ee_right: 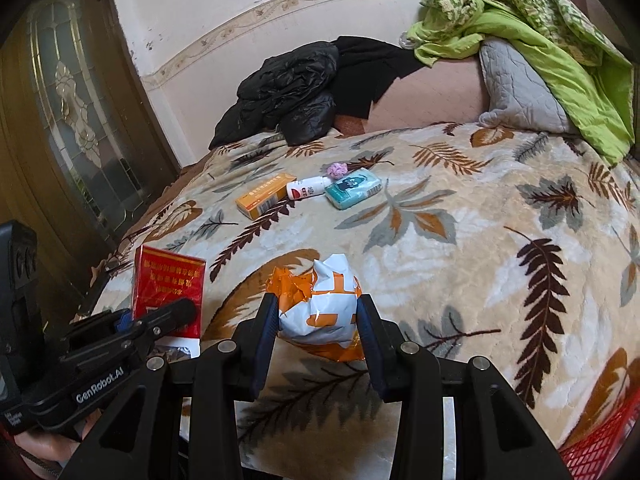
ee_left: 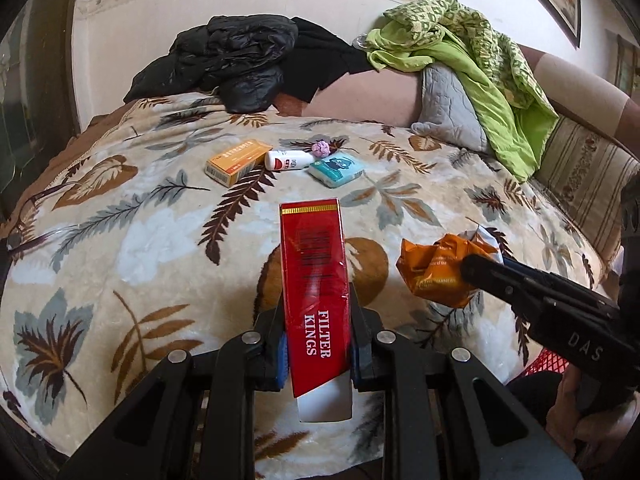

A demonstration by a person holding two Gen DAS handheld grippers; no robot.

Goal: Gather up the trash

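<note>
Leaf-print blanket (ee_left: 132, 248) – left fingers (ee_left: 316, 344) clamp red carton (ee_left: 314, 280), long axis forward; right fingers (ee_right: 316, 320) grip crumpled wrapper (ee_right: 320, 304).

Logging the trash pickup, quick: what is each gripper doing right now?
Left gripper: shut on the red cigarette pack.
Right gripper: shut on the crumpled orange and white wrapper.

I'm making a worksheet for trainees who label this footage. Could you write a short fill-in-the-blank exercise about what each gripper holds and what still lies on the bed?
1. The left gripper is shut on a ____ flat cigarette box.
2. The right gripper is shut on a crumpled orange and ____ plastic wrapper.
3. On the leaf-patterned blanket, the small white bottle lies between the yellow carton and the ____ tissue pack.

Missing words: red; white; teal
</note>
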